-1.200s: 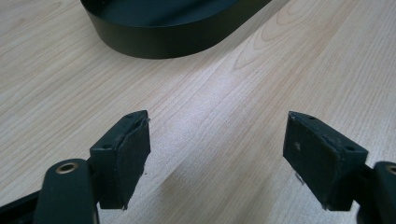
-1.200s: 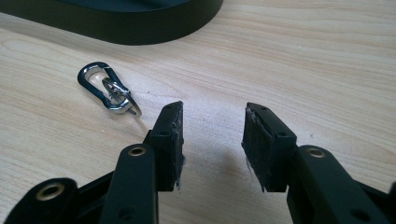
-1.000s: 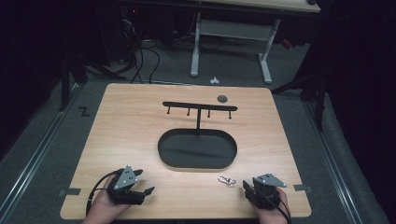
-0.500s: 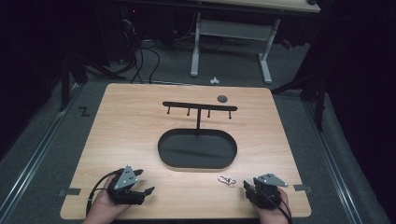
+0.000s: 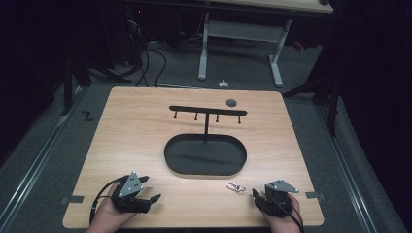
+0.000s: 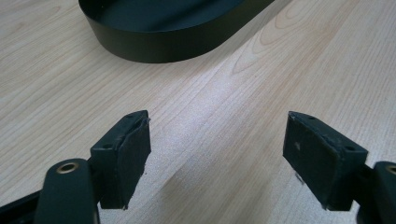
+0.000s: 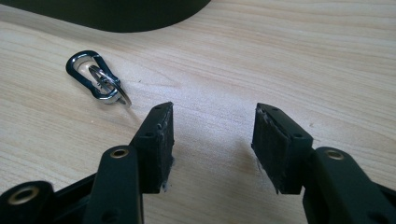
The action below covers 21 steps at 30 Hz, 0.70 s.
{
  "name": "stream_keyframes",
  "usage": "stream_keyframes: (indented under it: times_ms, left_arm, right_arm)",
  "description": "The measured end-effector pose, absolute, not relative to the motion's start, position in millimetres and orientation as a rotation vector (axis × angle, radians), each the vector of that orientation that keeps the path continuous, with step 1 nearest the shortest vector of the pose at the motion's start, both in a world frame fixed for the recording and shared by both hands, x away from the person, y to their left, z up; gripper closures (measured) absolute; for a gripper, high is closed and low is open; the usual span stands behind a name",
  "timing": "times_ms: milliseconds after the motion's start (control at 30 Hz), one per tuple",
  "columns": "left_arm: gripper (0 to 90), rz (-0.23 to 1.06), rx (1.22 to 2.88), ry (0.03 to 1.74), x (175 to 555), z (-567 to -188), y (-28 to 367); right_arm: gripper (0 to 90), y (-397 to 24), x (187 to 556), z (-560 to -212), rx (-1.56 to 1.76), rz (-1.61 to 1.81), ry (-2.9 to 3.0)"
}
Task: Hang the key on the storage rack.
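A small silver carabiner with a key ring (image 5: 235, 186) (image 7: 96, 83) lies flat on the wooden table (image 5: 136, 136), just in front of a black oval tray (image 5: 205, 155) (image 6: 159, 28). Behind the tray stands a black T-shaped rack with several hooks (image 5: 208, 112). My right gripper (image 5: 260, 198) (image 7: 212, 144) rests open near the table's front right edge, with the carabiner a little ahead and to its left. My left gripper (image 5: 150, 194) (image 6: 217, 158) rests open near the front left edge with bare wood between its jaws.
A small dark round disc (image 5: 231, 102) lies on the table behind the rack. Beyond the table stand a white desk frame (image 5: 240, 46), cables (image 5: 145, 58) on the grey floor and a small white object (image 5: 223, 84).
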<state>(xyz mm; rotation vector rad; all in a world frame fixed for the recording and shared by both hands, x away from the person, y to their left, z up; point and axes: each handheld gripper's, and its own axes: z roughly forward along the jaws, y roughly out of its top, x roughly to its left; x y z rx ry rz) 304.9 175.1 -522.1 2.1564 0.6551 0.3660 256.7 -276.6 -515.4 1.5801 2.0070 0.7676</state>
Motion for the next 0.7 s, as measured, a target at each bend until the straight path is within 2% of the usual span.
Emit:
stream_keyframes:
  times_ms: [700]
  left_arm:
    - [23.7, 0.362, 2.157, 0.655, 303.8, -522.5, 176.1]
  right_arm:
    - [33.6, -278.4, 263.3, -511.4, 1.627, 0.732, 2.092]
